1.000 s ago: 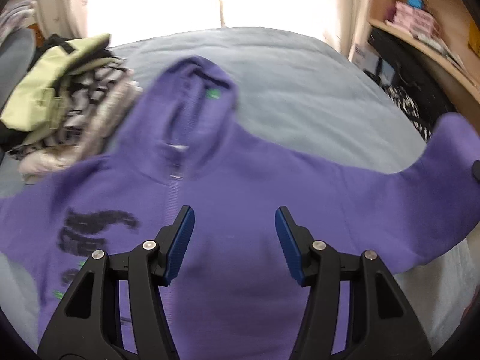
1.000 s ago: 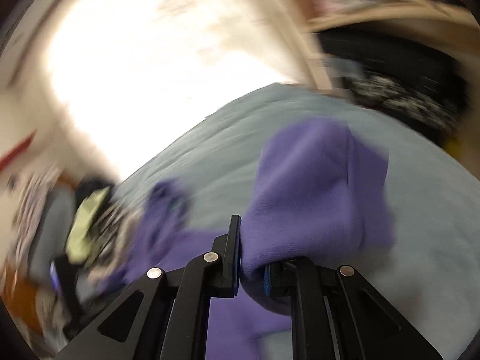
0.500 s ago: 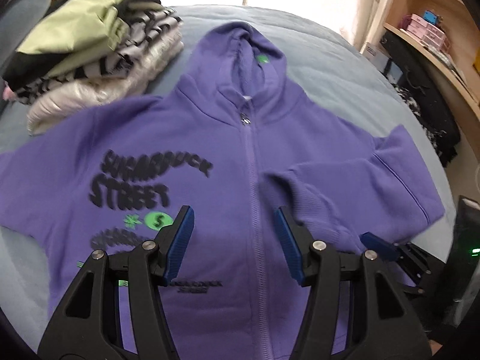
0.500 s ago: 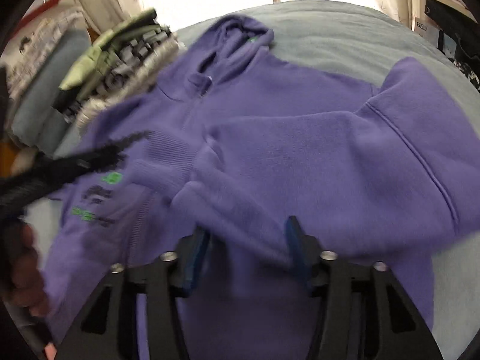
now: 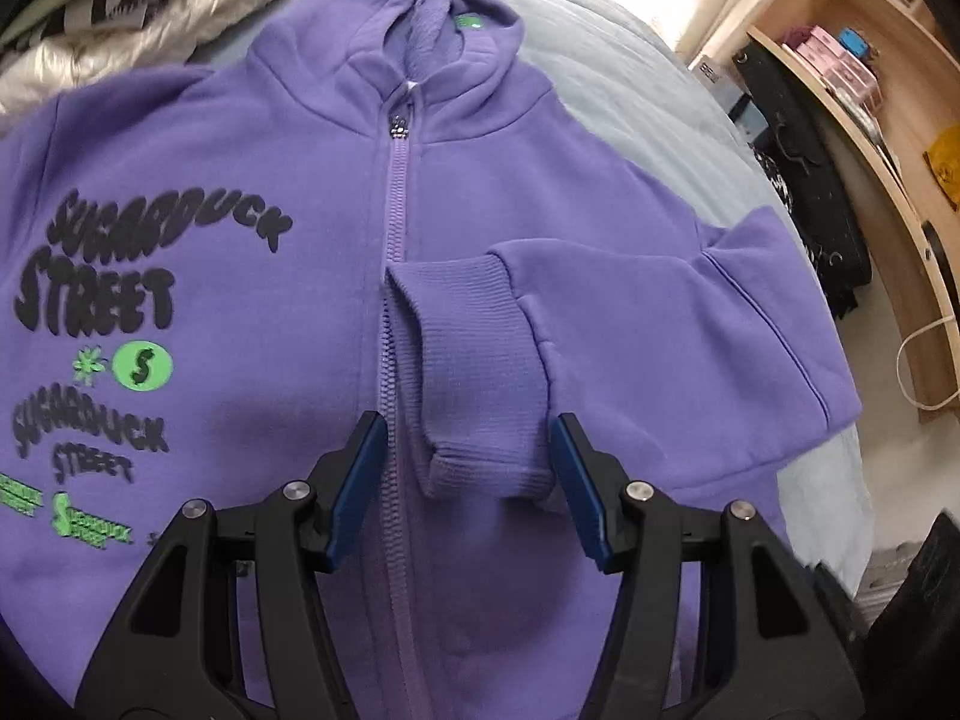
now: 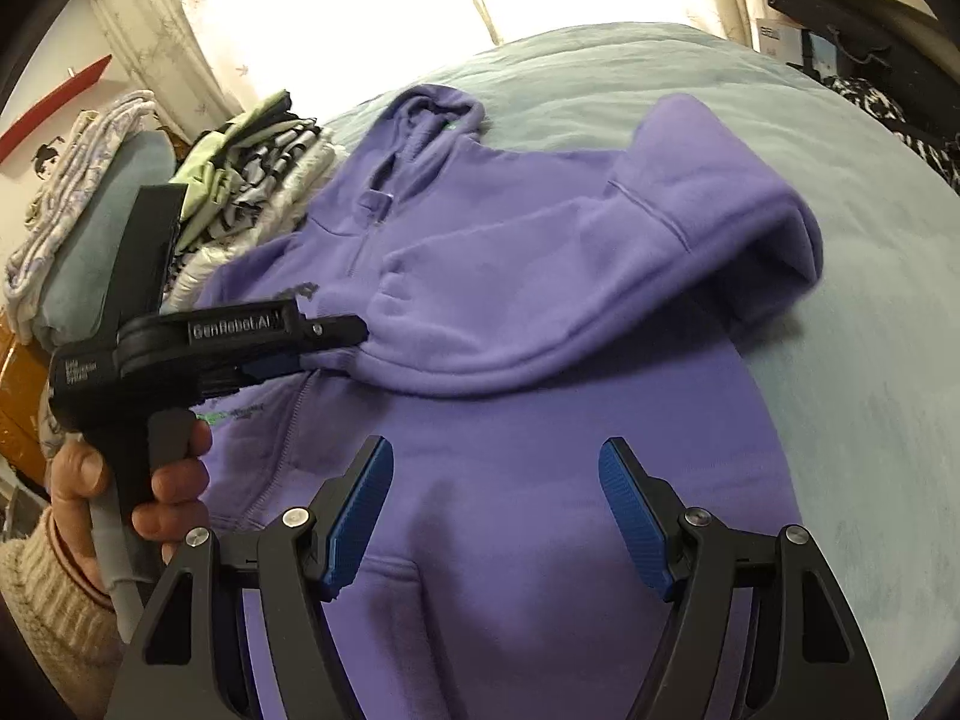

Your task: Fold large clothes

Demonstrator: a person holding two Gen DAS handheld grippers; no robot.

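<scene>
A purple zip hoodie (image 5: 252, 192) with black and green print lies front up on a pale blue bed (image 6: 870, 360). Its one sleeve is folded across the chest, and the ribbed cuff (image 5: 474, 360) lies beside the zip. My left gripper (image 5: 465, 480) is open, with its jaws on either side of the cuff end. In the right wrist view the left gripper (image 6: 324, 345) reaches in from the left at the cuff. My right gripper (image 6: 495, 516) is open and empty above the hoodie's lower front (image 6: 510, 510).
A stack of folded clothes (image 6: 252, 162) sits at the bed's far left, also in the left wrist view (image 5: 120, 12). Wooden shelves (image 5: 870, 90) and dark bags (image 5: 804, 180) stand to the right of the bed.
My right gripper carried the sleeve across the chest, let it go and drew back open. My left gripper moved forward over the hoodie to the cuff.
</scene>
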